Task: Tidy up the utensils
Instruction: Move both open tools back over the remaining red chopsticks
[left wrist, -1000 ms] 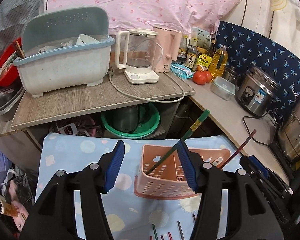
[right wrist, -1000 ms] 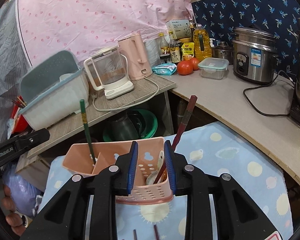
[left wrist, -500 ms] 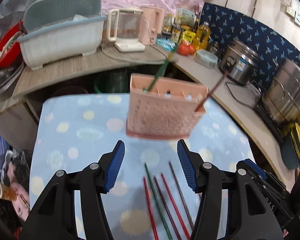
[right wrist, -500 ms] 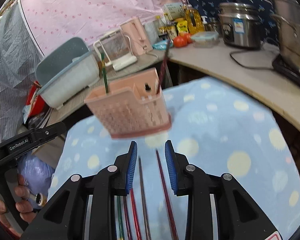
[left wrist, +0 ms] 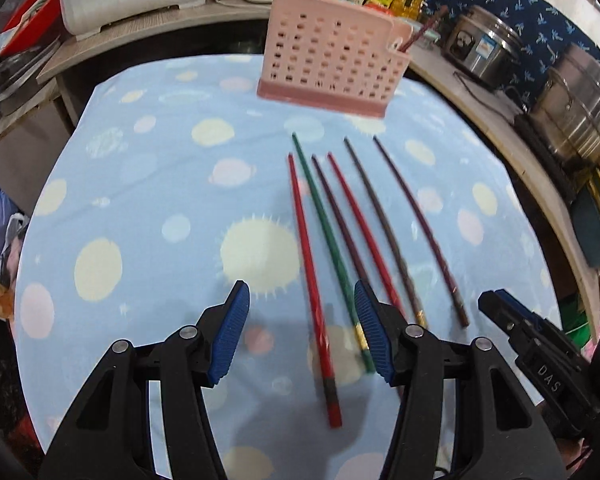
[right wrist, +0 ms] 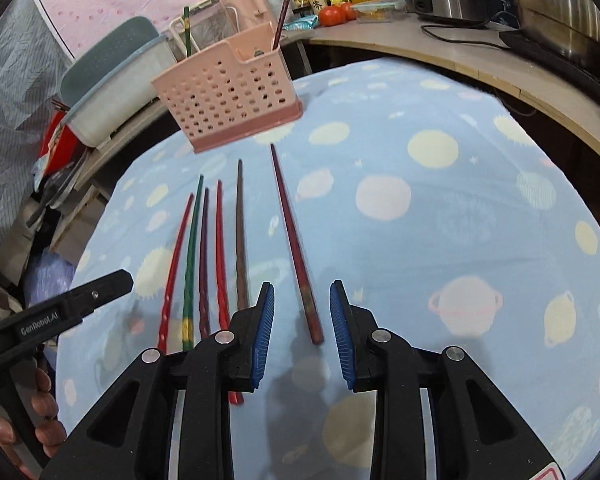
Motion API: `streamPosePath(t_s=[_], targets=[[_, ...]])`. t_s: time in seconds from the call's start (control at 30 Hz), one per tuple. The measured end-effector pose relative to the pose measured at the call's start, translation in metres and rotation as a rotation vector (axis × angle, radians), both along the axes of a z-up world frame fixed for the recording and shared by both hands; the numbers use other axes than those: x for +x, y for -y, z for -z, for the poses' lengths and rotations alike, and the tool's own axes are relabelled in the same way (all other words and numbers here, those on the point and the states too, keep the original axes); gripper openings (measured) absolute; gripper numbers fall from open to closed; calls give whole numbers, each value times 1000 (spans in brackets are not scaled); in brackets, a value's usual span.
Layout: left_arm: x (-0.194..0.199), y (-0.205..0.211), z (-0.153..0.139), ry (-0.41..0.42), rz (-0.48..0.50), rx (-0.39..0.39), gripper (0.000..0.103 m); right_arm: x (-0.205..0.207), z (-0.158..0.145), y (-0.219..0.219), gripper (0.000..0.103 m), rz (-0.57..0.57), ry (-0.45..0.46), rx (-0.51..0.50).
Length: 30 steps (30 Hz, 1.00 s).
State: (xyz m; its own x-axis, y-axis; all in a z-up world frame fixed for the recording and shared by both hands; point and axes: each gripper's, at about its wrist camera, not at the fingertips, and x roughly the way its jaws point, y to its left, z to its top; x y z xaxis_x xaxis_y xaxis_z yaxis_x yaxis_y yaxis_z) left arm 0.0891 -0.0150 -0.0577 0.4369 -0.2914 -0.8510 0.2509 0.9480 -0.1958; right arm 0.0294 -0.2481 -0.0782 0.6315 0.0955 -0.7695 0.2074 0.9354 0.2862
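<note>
Lacquered chopsticks, six of them, lie loose on the blue dotted cloth (left wrist: 112,208) over the desk, roughly parallel, thin tips toward the pink perforated caddy (left wrist: 332,60) at the far edge, thick ends toward both grippers. Caddy already holds a green stick (right wrist: 187,30) in one compartment and a dark red one (right wrist: 283,12) in another.

Left gripper (left wrist: 302,334): jaws spread, nothing between the pads. The red chopstick (left wrist: 310,276) runs straight down the gap, long axis along the jaw line; the green chopstick (left wrist: 328,248) passes just inside the right-hand pad. Neither looks touched.

Right gripper (right wrist: 302,330): jaws part-open, narrower than the left, empty. The outlying dark red chopstick (right wrist: 294,246) ends between the pads, butt just ahead of them, well apart from the other five.

Judgement: right is better lined up, with a single stick, isolated, axis already along the gap. Left has two candidates in or at the gap, so there is a risk of pinching both or nudging the green one.

View differences: right wrist shows the caddy's open top and dividers, plus the person's fingers (right wrist: 40,420) on the left tool's handle. Left wrist shows only the caddy's front wall, but it does show the gold bands near two butts, which the right gripper's body partly hides.
</note>
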Motion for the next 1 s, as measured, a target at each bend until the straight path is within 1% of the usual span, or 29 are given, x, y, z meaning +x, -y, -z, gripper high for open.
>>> streamPosePath(t_s=[0.17, 0.4, 0.6, 0.73, 1.0], targets=[[-16, -2, 19, -36, 2, 24, 52, -8, 11, -8, 28, -16, -17, -24], [-27, -4, 31, -59, 7, 40, 52, -5, 15, -11, 28, -26, -23, -46], [-34, -3, 34, -51, 17, 48, 53, -1, 21, -9, 28, -20, -32, -57], [-37, 0, 34, -45, 28, 48, 56, 3, 24, -9, 28, -23, -37, -64], [-40, 2, 35, -35, 40, 53, 58, 12, 26, -13, 28, -35, -35, -85]])
